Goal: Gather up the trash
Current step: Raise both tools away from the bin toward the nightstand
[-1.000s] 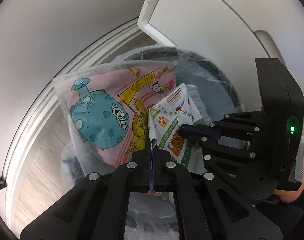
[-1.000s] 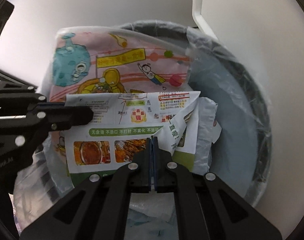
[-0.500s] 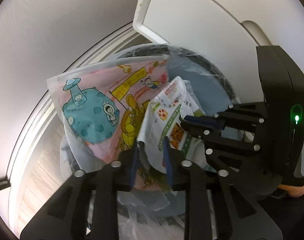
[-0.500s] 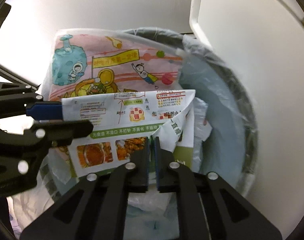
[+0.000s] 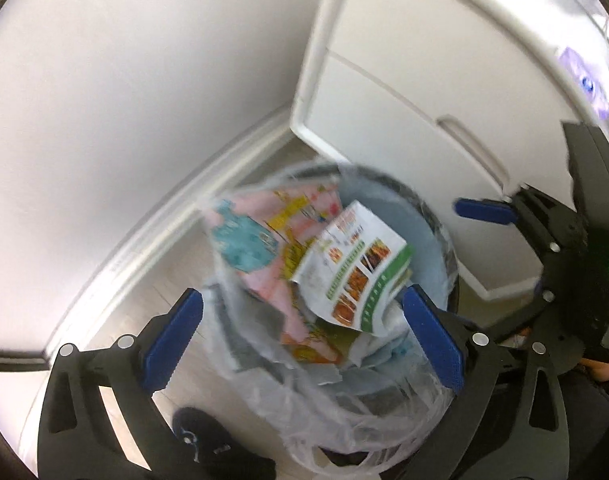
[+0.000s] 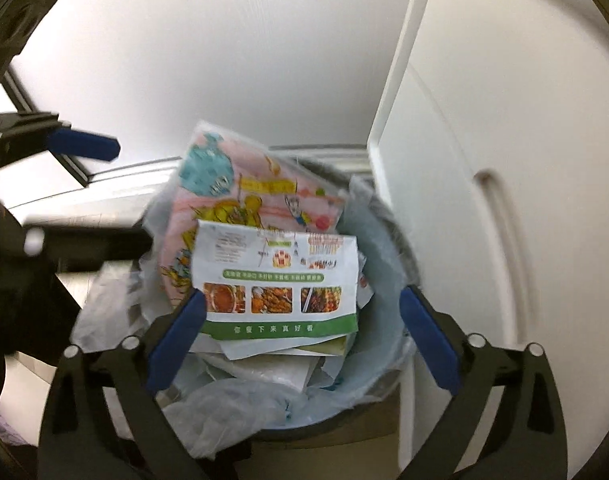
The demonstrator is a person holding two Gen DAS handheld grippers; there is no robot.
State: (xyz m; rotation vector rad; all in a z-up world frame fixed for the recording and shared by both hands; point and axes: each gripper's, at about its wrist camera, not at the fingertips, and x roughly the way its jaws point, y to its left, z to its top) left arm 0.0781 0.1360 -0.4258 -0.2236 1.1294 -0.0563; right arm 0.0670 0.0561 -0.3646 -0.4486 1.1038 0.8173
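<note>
The left wrist view is taken from above the bin (image 5: 436, 216), facing downward and forward along the spread fingers of the left gripper (image 5: 302, 332), at close range. The right gripper (image 5: 484, 211) is seen at its right edge. The right wrist view is likewise directed down into the bin (image 6: 400, 240) from close above, framed by the right gripper (image 6: 300, 328), with the left gripper (image 6: 84, 146) caught at its left edge. Shared by both views are the bin, the pink cartoon bag (image 5: 260, 232) (image 6: 264, 196), the food leaflet (image 5: 356, 272) (image 6: 276, 284) and the white cabinet (image 5: 404, 92) (image 6: 504, 160).
</note>
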